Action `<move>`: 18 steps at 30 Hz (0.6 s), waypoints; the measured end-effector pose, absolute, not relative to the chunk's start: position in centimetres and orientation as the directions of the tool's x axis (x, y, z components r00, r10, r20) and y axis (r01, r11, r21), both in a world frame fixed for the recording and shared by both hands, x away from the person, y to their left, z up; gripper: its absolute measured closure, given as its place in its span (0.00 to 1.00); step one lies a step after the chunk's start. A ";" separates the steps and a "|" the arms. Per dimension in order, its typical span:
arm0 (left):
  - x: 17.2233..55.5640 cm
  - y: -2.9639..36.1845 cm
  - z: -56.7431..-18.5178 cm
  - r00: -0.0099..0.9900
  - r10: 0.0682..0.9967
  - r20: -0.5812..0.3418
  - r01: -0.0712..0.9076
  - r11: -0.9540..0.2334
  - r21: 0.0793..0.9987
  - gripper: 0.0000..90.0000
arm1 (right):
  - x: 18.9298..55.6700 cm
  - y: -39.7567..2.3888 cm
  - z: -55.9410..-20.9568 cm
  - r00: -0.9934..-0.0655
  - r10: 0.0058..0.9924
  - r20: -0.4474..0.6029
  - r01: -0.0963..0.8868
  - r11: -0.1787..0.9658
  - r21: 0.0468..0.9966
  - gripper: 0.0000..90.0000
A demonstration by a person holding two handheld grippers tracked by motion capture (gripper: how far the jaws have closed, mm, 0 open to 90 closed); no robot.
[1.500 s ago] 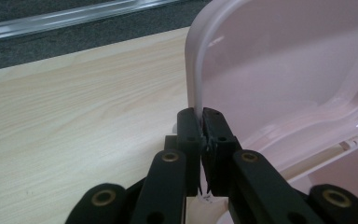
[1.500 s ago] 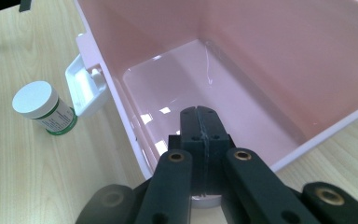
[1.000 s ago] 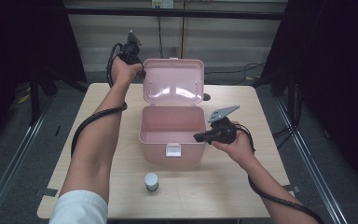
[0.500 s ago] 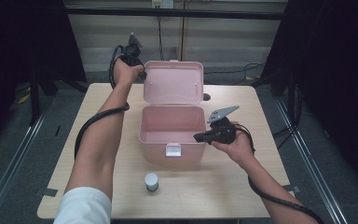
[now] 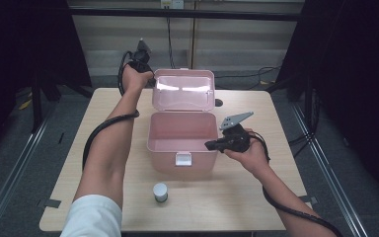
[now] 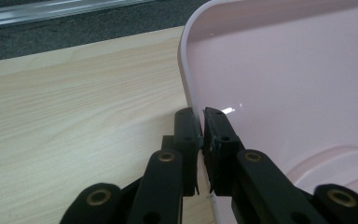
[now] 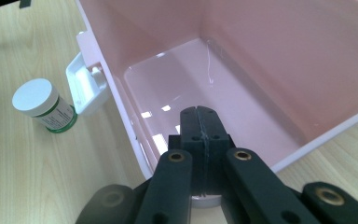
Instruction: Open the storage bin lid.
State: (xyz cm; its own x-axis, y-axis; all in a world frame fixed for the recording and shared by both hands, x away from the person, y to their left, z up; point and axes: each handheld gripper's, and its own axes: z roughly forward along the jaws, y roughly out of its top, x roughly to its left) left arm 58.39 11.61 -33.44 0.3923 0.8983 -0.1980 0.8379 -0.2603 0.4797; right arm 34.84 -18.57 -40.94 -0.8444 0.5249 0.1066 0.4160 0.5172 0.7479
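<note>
1. Nearest us, the small white-capped jar [image 5: 160,191] stands upright on the table [image 5: 276,118], in front of the pink box [image 5: 180,148] and well apart from both tools. In the right gripper view it sits ahead and to the left of the jaws, beyond the box's front latch [image 7: 86,84].
2. Our right gripper [image 5: 211,145] rests at the box's right rim, jaws pressed together with nothing between them, tips pointing over the open, empty compartment.
3. Of the two, we judge the right hand nearer to the jar; to reach it, the tool would come back off the rim and swing round the box's front corner.
4. Farthest off, our left gripper [image 6: 201,135] is clamped on the left edge of the raised lid [image 5: 183,90], one jaw outside, one inside, holding it upright beyond the box.
</note>
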 end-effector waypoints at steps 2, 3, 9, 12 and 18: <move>58.5 11.6 -33.6 0.391 0.899 -0.198 0.840 -0.260 0.476 0.94 | 34.8 -18.6 -41.0 -0.842 0.528 0.111 0.419 0.510 0.751 1.00; 58.5 11.6 -33.7 0.387 0.900 -0.200 0.843 -0.257 0.473 0.94 | 34.8 -18.6 -41.0 -0.843 0.528 0.108 0.417 0.513 0.750 1.00; 58.7 11.5 -34.3 0.385 0.902 -0.194 0.844 -0.260 0.469 0.94 | 34.9 -18.6 -41.0 -0.842 0.528 0.109 0.418 0.513 0.750 1.00; 58.8 11.5 -34.6 0.388 0.901 -0.192 0.843 -0.263 0.470 0.94 | 34.9 -18.6 -41.0 -0.840 0.532 0.110 0.420 0.508 0.752 1.00; 58.8 11.5 -35.2 0.381 0.903 -0.199 0.850 -0.257 0.461 1.00 | 34.9 -18.7 -41.0 -0.840 0.531 0.114 0.421 0.504 0.754 1.00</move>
State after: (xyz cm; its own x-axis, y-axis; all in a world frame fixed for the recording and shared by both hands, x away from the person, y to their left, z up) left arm 58.83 11.48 -35.21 0.3805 0.9032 -0.1985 0.8495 -0.2566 0.4610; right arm 34.87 -18.68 -41.01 -0.8400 0.5305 0.1141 0.4210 0.5045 0.7538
